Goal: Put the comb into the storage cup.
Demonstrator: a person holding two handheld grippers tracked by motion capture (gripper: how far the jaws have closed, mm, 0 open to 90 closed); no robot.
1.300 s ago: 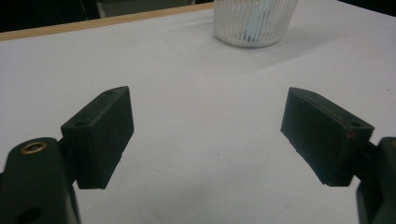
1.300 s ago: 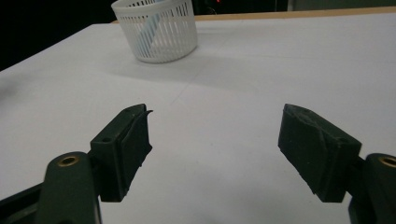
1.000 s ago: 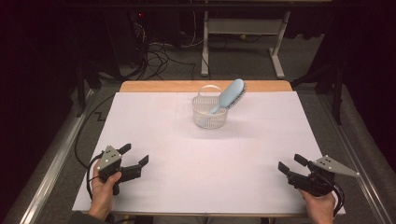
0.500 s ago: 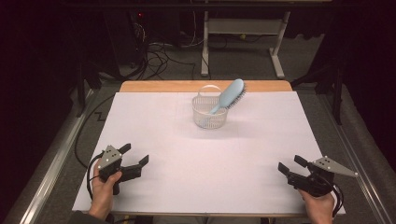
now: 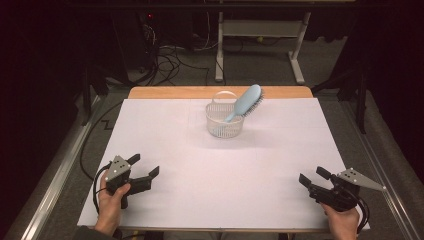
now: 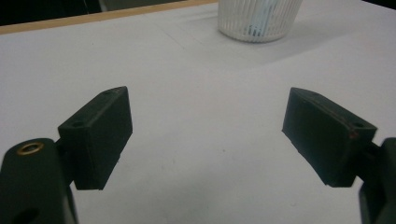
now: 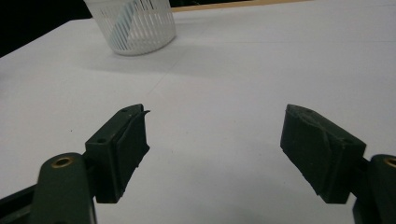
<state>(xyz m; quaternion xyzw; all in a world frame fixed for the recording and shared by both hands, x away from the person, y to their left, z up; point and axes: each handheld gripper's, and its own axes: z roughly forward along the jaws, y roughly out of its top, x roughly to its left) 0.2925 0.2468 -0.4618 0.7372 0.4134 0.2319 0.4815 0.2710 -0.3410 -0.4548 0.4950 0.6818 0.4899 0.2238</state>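
Note:
A white slotted basket stands at the far middle of the white table. A light blue hairbrush leans in it, handle down, head sticking out over the right rim. The basket sits far ahead in the left gripper view, and the basket lies at upper left in the right gripper view. My left gripper rests at the near left of the table, open and holding nothing. My right gripper rests at the near right, open too, its jaws wide apart.
A wooden strip runs along the table's far edge. Beyond it are cables on the floor and a desk frame. Metal rails flank the table on both sides.

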